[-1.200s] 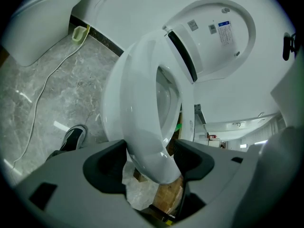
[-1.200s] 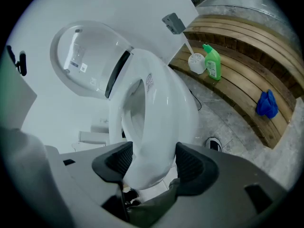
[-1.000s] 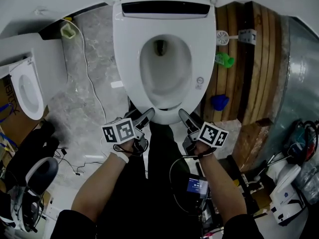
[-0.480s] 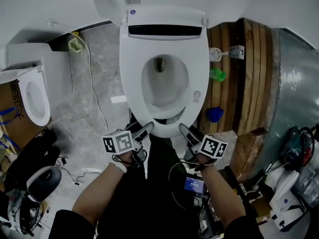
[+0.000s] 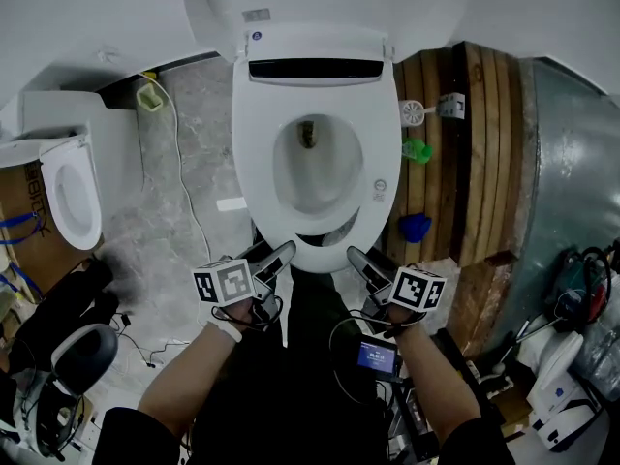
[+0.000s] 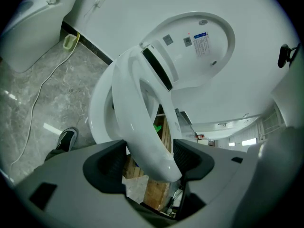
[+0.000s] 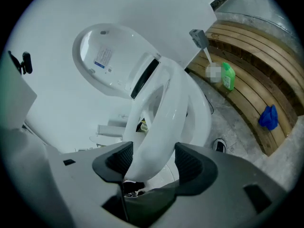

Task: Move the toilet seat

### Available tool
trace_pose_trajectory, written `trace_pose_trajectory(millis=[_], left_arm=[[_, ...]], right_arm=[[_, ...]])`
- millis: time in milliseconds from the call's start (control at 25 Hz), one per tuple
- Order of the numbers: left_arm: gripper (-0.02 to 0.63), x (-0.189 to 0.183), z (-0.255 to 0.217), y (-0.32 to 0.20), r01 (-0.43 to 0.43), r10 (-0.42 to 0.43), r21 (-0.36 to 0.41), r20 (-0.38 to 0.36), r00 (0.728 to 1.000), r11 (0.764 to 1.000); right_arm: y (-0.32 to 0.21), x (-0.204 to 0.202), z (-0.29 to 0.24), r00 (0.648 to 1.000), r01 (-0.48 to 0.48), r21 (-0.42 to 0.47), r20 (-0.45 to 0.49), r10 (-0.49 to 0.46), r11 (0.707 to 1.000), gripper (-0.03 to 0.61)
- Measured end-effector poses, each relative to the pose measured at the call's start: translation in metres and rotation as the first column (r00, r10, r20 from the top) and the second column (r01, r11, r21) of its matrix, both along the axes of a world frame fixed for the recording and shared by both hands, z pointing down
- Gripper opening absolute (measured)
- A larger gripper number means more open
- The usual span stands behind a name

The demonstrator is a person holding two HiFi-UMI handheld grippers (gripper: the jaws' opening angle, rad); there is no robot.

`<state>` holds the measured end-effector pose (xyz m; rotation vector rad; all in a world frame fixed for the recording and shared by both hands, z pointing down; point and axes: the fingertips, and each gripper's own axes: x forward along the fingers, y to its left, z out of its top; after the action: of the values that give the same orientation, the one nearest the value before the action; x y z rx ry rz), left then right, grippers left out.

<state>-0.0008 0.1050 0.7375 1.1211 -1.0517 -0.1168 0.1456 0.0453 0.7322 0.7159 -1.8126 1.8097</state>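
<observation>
**White seat held at its front edge by both grippers**

Between the jaws of the left gripper [image 6: 149, 160] we see the front rim of the toilet seat [image 6: 140, 122], and the dark ribbed pads close on it from either side. The right gripper [image 7: 152, 163] does the same a little further round the rim, its jaws narrowed onto the white plastic. In both gripper views the seat rises at a slant away from the jaws, its front lifted clear of the bowl [image 6: 97, 122] beneath it. From the head view, a dark gap shows under the seat's front edge, with one gripper at each side of that edge.

Behind the seat, the lid [image 7: 109, 56] stands open against the white wall, with labels on its inner face. A shoe [image 6: 66, 139] rests on the grey marble floor [image 5: 160, 192] beside the bowl. To the right of the toilet, curved wooden boards [image 7: 251, 65] carry a green bottle [image 7: 228, 76] and a blue object [image 7: 269, 118]. Well apart, on the left, stands a second toilet [image 5: 68, 192].
</observation>
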Motion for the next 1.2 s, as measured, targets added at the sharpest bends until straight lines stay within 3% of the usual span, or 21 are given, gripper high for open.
trace_pose_trajectory(millis=[360, 480, 1200], left_arm=[[0.295, -0.006, -0.043, -0.011, 0.008, -0.009, 0.066, 0.013, 1.0, 0.998], [0.295, -0.012, -0.056, -0.018, 0.054, -0.055, 0.086, 0.005, 0.998, 0.995], [0.304, -0.031, -0.141, -0.053, 0.147, -0.147, 0.235, -0.016, 0.989, 0.961]], right_arm=[[-0.01, -0.005, -0.047, 0.998, 0.01, 0.037, 0.064, -0.012, 0.999, 0.295], [-0.014, -0.007, -0.059, 0.996, 0.018, 0.053, 0.083, -0.022, 0.998, 0.295], [-0.054, -0.021, -0.145, 0.981, 0.002, 0.115, 0.191, -0.024, 0.993, 0.295]])
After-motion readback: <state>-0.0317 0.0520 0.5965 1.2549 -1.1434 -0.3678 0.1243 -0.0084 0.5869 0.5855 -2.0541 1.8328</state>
